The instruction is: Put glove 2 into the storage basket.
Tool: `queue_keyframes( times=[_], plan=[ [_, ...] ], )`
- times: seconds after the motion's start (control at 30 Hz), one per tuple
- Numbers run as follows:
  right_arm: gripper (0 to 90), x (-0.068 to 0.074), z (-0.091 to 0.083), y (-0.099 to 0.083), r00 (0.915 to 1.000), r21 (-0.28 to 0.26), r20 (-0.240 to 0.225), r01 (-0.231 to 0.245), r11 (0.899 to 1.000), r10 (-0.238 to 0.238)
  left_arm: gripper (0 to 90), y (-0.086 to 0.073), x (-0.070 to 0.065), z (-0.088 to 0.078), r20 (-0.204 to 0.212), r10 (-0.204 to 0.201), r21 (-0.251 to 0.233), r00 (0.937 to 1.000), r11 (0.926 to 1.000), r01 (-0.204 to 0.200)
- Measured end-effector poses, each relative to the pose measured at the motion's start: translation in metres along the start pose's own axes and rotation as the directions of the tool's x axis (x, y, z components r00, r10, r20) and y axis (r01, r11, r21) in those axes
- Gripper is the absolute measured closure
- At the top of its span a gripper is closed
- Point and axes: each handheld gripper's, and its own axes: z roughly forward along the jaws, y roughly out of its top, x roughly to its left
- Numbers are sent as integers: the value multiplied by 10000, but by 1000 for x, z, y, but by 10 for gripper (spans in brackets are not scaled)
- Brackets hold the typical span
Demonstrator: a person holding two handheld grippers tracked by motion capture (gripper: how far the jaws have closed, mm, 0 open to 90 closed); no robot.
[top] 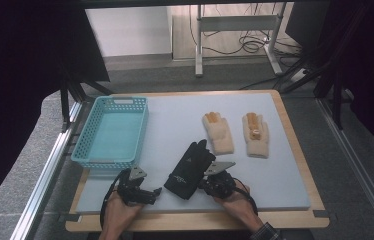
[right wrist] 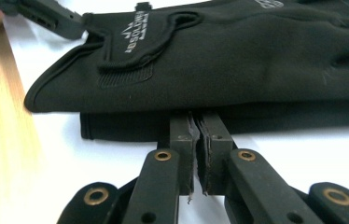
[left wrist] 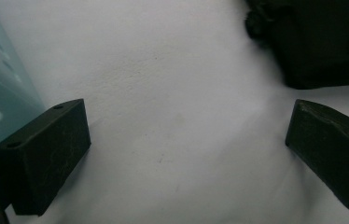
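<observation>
At six o'clock, the right gripper [right wrist: 196,140] is clenched against the edge of stacked black fabric gloves [top: 191,170]; the left gripper [left wrist: 186,154], at seven o'clock, gapes released over the white foam mat [top: 175,125].

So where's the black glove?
In the high view the black glove lies near the mat's front edge, between the two grippers, right of the basket.

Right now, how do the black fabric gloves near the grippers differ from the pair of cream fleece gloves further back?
The black fabric gloves lie stacked and tilted; the cream fleece gloves lie side by side, upright. The black ones are smooth with white print; the cream ones are fluffy with tan patches. The right gripper is shut at the black gloves' edge; the cream pair lies untouched. Both rest on the white mat.
</observation>
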Motion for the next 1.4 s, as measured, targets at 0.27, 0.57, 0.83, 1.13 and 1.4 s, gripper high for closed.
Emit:
queue_keyframes(
  times=[0.27,0.57,0.83,1.13,1.4],
  plan=[
    [761,3,-7,-1,9996,8,251,155,9999,-155,0,-2,1,2,58,38,-284,10000,9996,-36],
    [582,-30,-46,-19,9850,-482,1690,-270,9985,348,0,-3,2,2,78,-48,-319,10000,9995,50],
    [383,-79,-83,-51,9343,-695,3291,-1204,9903,1367,0,-1,1,2,44,-66,-240,10000,9997,67],
    [271,-104,-92,-72,9009,-721,3781,-2009,9769,2132,9,0,2,1,54,-103,-96,9999,9999,103],
    [255,-104,-92,-72,8978,-705,3863,-1999,9773,2115,42,12,-9,-5,687,-179,-117,9975,9998,187]
  ],
)
